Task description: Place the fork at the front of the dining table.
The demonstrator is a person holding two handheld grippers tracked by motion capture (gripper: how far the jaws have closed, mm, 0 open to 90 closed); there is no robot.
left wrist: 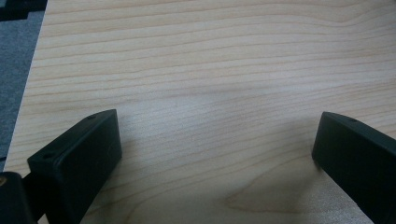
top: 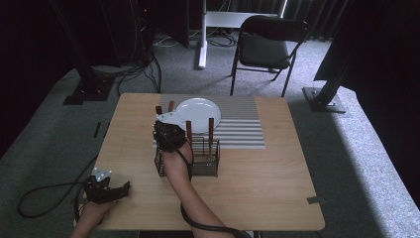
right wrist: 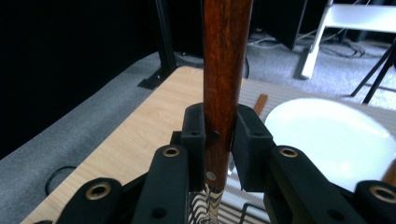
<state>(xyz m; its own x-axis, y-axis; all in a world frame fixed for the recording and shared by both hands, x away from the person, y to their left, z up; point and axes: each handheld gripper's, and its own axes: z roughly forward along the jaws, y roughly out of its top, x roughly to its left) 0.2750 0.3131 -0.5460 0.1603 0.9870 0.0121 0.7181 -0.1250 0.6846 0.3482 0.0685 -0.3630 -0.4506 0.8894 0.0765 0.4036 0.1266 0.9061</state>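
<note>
Up close, the right gripper (right wrist: pixel 218 135) is clamped on a brown wooden handle (right wrist: pixel 226 70), its two black jaws pressed against the handle's sides just above a pair of metal rivets. The handle stands upright, and a metal blade runs down from it into a black wire rack (right wrist: pixel 233 210). From the high view, the right gripper (top: pixel 168 136) sits over the left end of that wire rack (top: pixel 205 163), where two more wooden handles (top: pixel 211 128) stand upright. Just behind the rack lies a white plate (top: pixel 198 114) on a grey striped mat (top: pixel 242 126), with two further brown handles (top: pixel 164 108) beside the plate's left edge. The left gripper (left wrist: pixel 215 154) rests low over the bare wooden table (left wrist: pixel 210 56), jaws spread wide apart with nothing between them; from above it sits near the table's front left corner (top: pixel 106 188), well apart from the rack.
</note>
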